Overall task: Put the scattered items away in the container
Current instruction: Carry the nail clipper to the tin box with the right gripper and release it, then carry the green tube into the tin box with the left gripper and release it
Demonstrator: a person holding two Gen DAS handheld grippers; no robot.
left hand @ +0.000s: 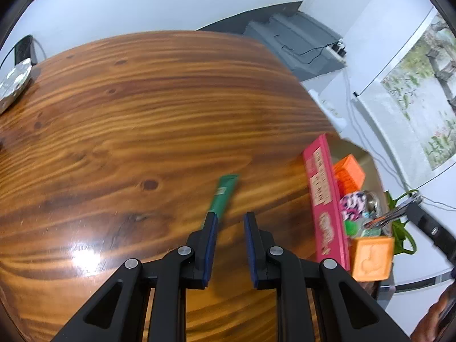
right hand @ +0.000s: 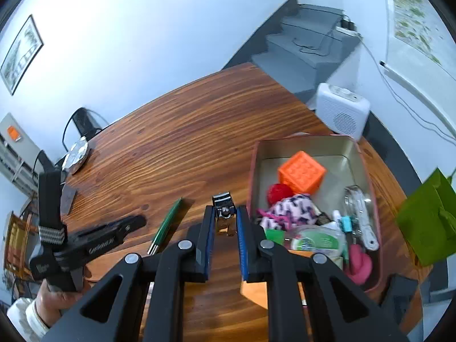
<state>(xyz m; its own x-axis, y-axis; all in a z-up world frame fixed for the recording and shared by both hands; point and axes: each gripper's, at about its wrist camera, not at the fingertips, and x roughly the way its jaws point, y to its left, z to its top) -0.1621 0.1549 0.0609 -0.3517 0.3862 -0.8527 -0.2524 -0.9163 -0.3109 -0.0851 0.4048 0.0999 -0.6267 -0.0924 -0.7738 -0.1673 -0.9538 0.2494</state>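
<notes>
Left wrist view: the left gripper [left hand: 230, 218] hangs low over the table [left hand: 128, 119], its jaws a narrow gap apart with nothing between them. The green pen [left hand: 223, 195] lies on the wood just ahead, its near end beside the left pad and not gripped. The pen looks light, stiff and smooth (likely to roll or slip), so I would pinch it across the barrel near the middle. To the right stands the pink box [left hand: 320, 191], seen side-on, with an orange cube [left hand: 349, 172] inside and an orange block [left hand: 372, 258] close by its near end; whether that block sits in or outside the box I cannot tell.

Right wrist view: the right gripper [right hand: 225, 222] has its jaws narrow around a small shiny metal clip [right hand: 223, 213], which seems held, though blur leaves the contact unsure. It is hard, small and slick (easy to drop), just left of the box [right hand: 252, 171]. The box holds the cube [right hand: 302, 175], a red ball [right hand: 278, 192], a patterned cloth [right hand: 290, 209], a round green-labelled pack [right hand: 317, 240], metal tongs [right hand: 360, 213] and something pink [right hand: 360, 265]. The pen [right hand: 168, 222] lies left of the gripper.
</notes>
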